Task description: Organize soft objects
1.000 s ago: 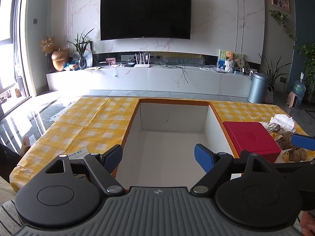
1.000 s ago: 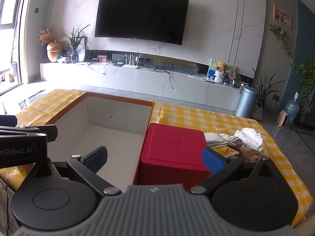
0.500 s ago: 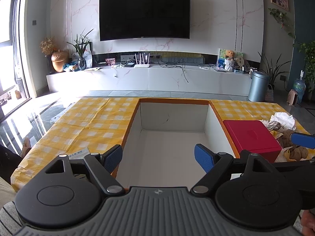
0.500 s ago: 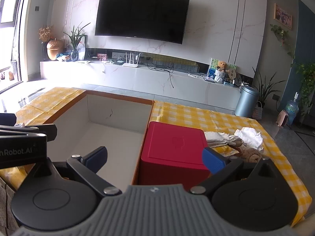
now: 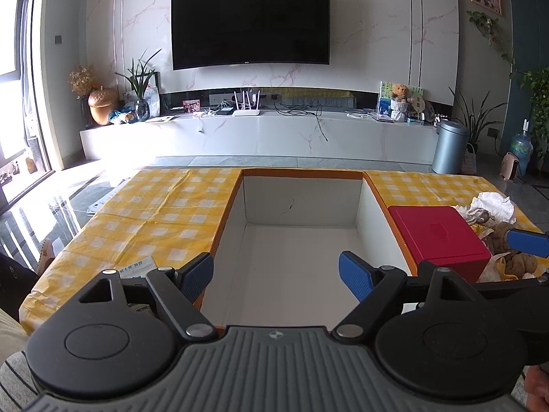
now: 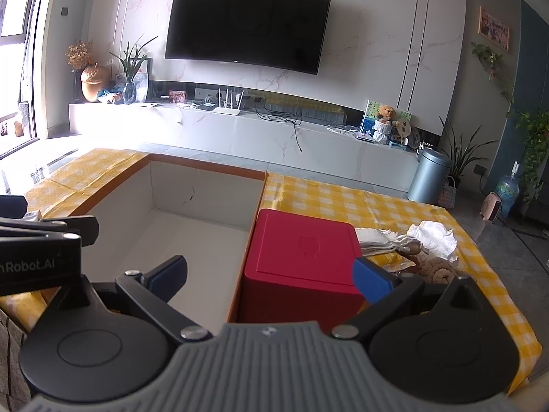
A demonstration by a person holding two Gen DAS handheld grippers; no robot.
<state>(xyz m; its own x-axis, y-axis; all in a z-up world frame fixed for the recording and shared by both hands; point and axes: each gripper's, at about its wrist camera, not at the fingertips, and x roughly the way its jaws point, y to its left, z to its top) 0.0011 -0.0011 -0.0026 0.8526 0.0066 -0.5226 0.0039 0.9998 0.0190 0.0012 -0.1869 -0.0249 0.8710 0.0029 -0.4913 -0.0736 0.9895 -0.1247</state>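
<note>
You face a living room with a dark television point(image 5: 250, 22) on a marbled wall and a long white cabinet point(image 5: 260, 134) beneath it. In front of you the worktop point(image 5: 164, 213) wears a yellow checked cloth. A large box point(image 5: 302, 199), white inside with an orange rim, sits open in the middle of it, and nothing lies in it. Just to its right, touching its wall, stands a red box point(image 6: 305, 250) with its lid on.

Your left gripper point(image 5: 276, 274) hangs over the near end of the large box, its blue pads spread wide and holding nothing. Your right gripper point(image 6: 271, 271) sits low over the near edge of the red box, its pads likewise released and empty.

The soft things lie in a heap on the cloth to the right of the red box: a crumpled white cloth point(image 6: 434, 237), a folded pale fabric point(image 6: 375, 240) beside it, and a brown plush toy point(image 6: 441, 267) nearest you. The right gripper's right pad is near the toy; you cannot tell from either view whether it touches.
</note>
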